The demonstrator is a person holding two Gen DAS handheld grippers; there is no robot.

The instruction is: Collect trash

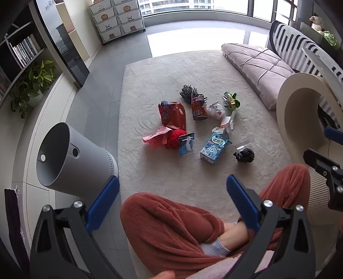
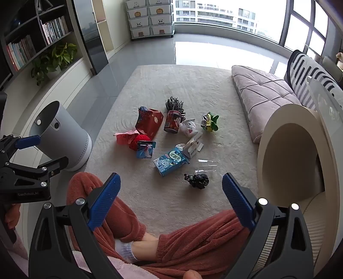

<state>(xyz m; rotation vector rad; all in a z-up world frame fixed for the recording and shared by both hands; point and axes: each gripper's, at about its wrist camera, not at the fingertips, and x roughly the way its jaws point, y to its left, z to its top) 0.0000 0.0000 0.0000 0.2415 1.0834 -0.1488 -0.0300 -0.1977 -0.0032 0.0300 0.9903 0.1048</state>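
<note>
Trash lies scattered on the beige rug (image 1: 193, 70): a red bag (image 1: 172, 113), pink paper (image 1: 157, 136), a red can (image 1: 199, 108), a blue milk carton (image 1: 215, 147), a small blue packet (image 1: 186, 143), a crumpled black bag (image 1: 244, 155), a green-yellow wrapper (image 1: 230, 100) and a white wrapper (image 1: 216, 109). A grey bin (image 1: 70, 156) stands at the rug's left edge, also in the right wrist view (image 2: 62, 133). My left gripper (image 1: 172, 198) is open and empty above my lap. My right gripper (image 2: 170, 198) is open and empty, near the black bag (image 2: 198, 180).
My legs in rust-red trousers (image 1: 171, 225) sit at the rug's near edge. A cream round-opening unit (image 2: 300, 158) stands at right, a pink floor cushion (image 1: 261, 68) behind it. Bookshelf and potted plant (image 1: 34, 83) at left; drawers (image 1: 118, 19) far back.
</note>
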